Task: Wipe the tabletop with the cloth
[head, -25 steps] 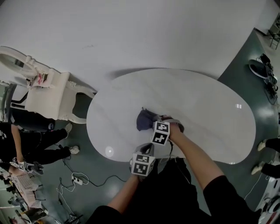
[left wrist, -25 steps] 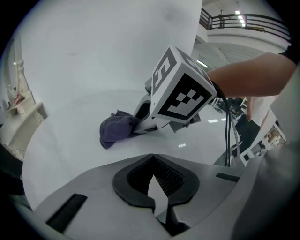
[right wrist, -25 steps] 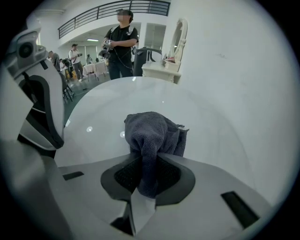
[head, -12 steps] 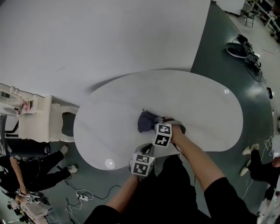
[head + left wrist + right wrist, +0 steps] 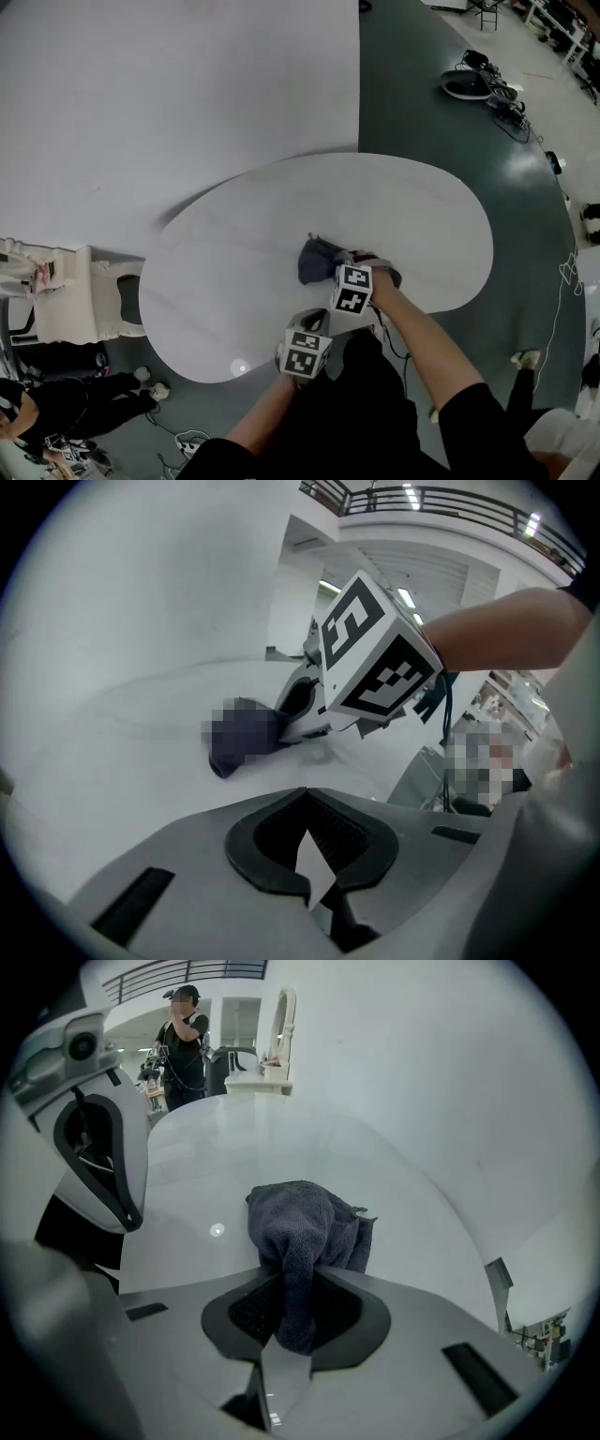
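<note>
From the head view, the dark grey-blue terry cloth (image 5: 315,259) lies bunched near the middle of the white oval marble tabletop (image 5: 225,281). It sits just beyond the right tongs (image 5: 328,268), on their far-left side. The left tongs (image 5: 313,323) hang back at the near edge, close to the right ones but apart from the cloth, so the right hand is plainly the nearer.

From the left gripper view, the left tongs (image 5: 309,860) are closed with nothing between them. The cloth (image 5: 239,738) rests ahead of them on the tabletop, at the tip of the right tongs (image 5: 286,719).

From the right gripper view, the right tongs (image 5: 295,1321) are clamped on a hanging fold of the cloth (image 5: 305,1227). The rest is heaped straight ahead on the tabletop (image 5: 206,1171), its length running along the tongs' own line. Any stroke likely drags or pushes that heap.
</note>
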Action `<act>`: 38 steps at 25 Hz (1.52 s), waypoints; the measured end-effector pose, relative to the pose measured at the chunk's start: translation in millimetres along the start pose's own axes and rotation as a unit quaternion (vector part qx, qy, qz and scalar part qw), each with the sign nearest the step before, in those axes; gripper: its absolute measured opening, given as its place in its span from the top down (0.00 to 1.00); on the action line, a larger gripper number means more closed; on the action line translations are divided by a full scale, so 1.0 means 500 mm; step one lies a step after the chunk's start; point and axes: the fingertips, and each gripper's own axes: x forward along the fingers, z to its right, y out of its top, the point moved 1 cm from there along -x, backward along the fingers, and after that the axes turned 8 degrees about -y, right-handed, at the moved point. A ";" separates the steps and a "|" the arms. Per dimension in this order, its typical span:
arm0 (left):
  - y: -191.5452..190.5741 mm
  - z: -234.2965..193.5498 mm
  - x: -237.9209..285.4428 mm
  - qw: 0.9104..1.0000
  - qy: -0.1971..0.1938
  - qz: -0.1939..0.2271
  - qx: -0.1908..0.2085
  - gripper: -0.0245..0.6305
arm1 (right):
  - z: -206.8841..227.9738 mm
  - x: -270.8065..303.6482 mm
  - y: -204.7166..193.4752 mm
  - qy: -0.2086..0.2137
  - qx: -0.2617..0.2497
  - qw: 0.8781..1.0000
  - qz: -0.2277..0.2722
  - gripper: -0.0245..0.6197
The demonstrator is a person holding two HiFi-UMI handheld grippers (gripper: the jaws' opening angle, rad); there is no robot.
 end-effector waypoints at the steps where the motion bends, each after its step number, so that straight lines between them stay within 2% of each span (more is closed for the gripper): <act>1: 0.008 0.011 0.007 1.000 -0.005 -0.003 0.005 0.95 | 0.007 -0.009 -0.015 -0.002 0.007 1.000 -0.003 0.87; 8: 0.053 0.078 0.059 0.998 -0.037 -0.021 0.047 0.95 | 0.061 -0.056 -0.127 -0.017 0.053 0.998 -0.019 0.87; 13: 0.073 0.092 0.078 0.996 -0.049 -0.033 0.071 0.95 | 0.098 -0.081 -0.195 -0.027 0.091 0.995 -0.027 0.87; 25: 0.141 0.180 0.154 0.988 -0.077 -0.053 0.123 0.95 | 0.146 -0.168 -0.406 -0.066 0.130 0.988 -0.053 0.87; 31: 0.147 0.206 0.175 0.986 -0.082 -0.068 0.131 0.95 | 0.161 -0.224 -0.509 -0.085 0.185 0.978 -0.045 0.87; 38: 0.167 0.211 0.198 0.984 -0.089 -0.074 0.135 0.95 | 0.176 -0.258 -0.580 -0.104 0.206 0.971 -0.069 0.87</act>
